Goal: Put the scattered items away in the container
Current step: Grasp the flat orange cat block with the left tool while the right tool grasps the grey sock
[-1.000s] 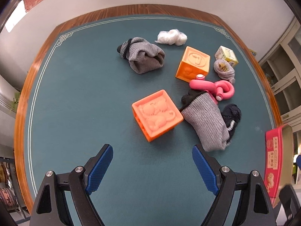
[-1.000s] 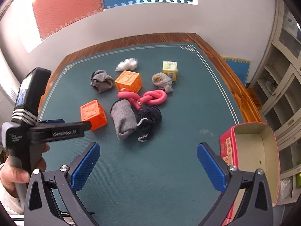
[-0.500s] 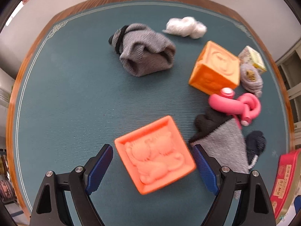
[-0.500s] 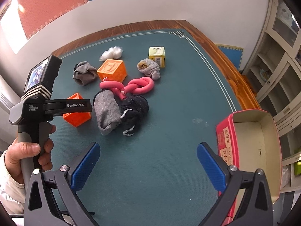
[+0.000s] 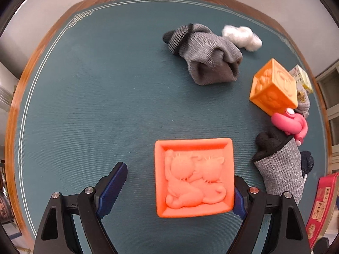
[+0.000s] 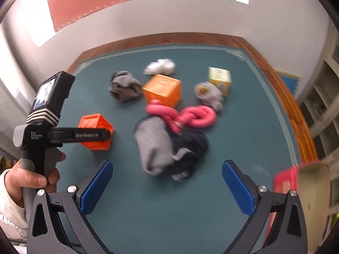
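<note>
Left gripper: the left gripper [image 5: 180, 188] has closed in on the orange cat block [image 5: 193, 177] since half a second ago; the block now sits between the blue pads, the right pad hidden behind its edge, the left pad [image 5: 113, 187] still apart from it, so the fingers stand spread and nothing is clamped.
Right gripper: the right gripper [image 6: 167, 188] hangs above the mat with its fingers wide apart and nothing between them; its view has swung left, so the box now sits at the frame's right edge.
Change in view: the cat block, tilted half a second ago, now lies square to the left camera.
Writing: "GenRobot.AI" reads on the left gripper's arm [image 6: 86, 135] in the right wrist view; the print on the red box [image 5: 320, 207] is too small to read.
Container: the red box lies at the table's right edge, its open inside blurred in the right wrist view.
Other items: grey sock [image 5: 208, 60], white tuft [image 5: 241, 38], second orange block [image 5: 273, 86], pink knotted tube [image 5: 290, 123], grey-and-black sock [image 5: 279, 167].
Open room: bare green mat [image 5: 95, 97] lies left of the cat block, out to the wooden rim [image 5: 12, 114].
</note>
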